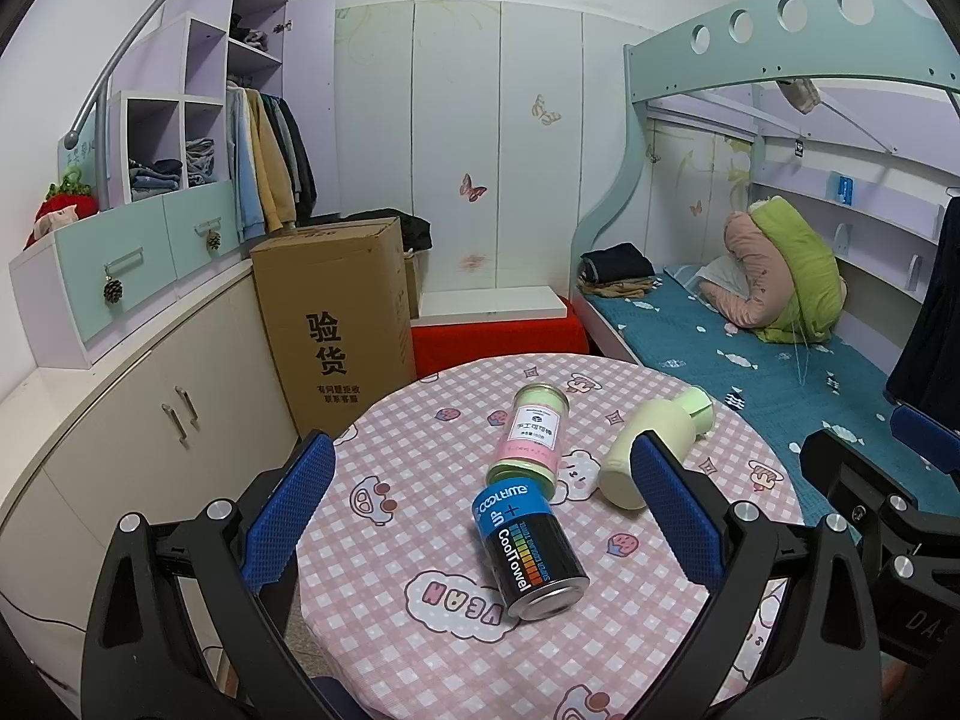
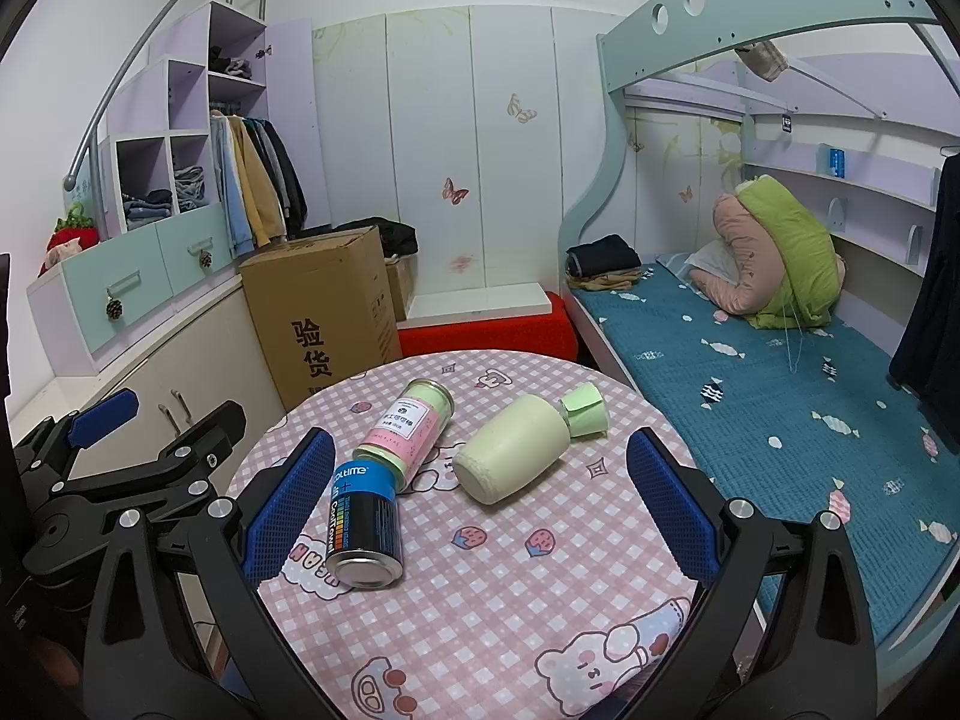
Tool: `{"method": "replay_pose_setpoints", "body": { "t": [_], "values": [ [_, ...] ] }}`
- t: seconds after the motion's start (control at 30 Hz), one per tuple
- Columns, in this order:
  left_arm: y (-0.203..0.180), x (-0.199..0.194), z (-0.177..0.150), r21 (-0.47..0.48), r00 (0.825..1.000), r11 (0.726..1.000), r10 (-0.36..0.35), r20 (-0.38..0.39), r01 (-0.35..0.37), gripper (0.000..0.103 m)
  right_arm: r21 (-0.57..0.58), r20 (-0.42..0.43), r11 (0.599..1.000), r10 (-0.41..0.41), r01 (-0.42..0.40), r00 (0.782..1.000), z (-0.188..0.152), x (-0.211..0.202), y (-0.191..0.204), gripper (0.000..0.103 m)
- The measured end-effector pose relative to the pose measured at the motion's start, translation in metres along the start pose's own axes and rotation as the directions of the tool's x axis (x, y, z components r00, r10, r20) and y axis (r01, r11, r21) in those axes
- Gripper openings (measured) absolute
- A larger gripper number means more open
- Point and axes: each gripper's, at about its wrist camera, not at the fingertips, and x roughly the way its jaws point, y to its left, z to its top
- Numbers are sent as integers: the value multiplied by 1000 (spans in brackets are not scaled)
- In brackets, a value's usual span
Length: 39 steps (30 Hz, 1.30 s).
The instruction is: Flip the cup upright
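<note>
Three containers lie on their sides on a round table with a pink checked cloth [image 1: 420, 516] [image 2: 510, 588]. A pale green cup with a green lid [image 1: 648, 450] [image 2: 522, 444] lies at the right. A pink and green jar [image 1: 531, 438] [image 2: 408, 426] lies in the middle. A black and blue CoolTowel can [image 1: 528, 546] [image 2: 363, 528] lies nearest. My left gripper [image 1: 486, 516] is open, its pads either side of the can and clear of it. My right gripper [image 2: 480, 510] is open and empty, in front of the green cup.
A tall cardboard box [image 1: 336, 312] stands left of the table beside low cabinets [image 1: 150, 408]. A red stool [image 1: 498, 336] sits behind the table. A bunk bed with a blue sheet [image 1: 750, 348] is at the right. My other gripper shows at the right edge [image 1: 888, 516].
</note>
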Motion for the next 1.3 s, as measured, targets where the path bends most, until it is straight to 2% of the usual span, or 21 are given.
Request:
{"method": "replay_pose_setpoints", "body": {
  "t": [0.67,1.3],
  "values": [
    [2,3,1,-1,1000,1000,1,-1,-1,95,0,-2,1000,0,0,1000,0,0,0,98],
    [0,30,-5,-6,998,1000,4,-67,-5,95,6,-55,1000,2,-2,998,-8,26,-3,98]
  ]
}}
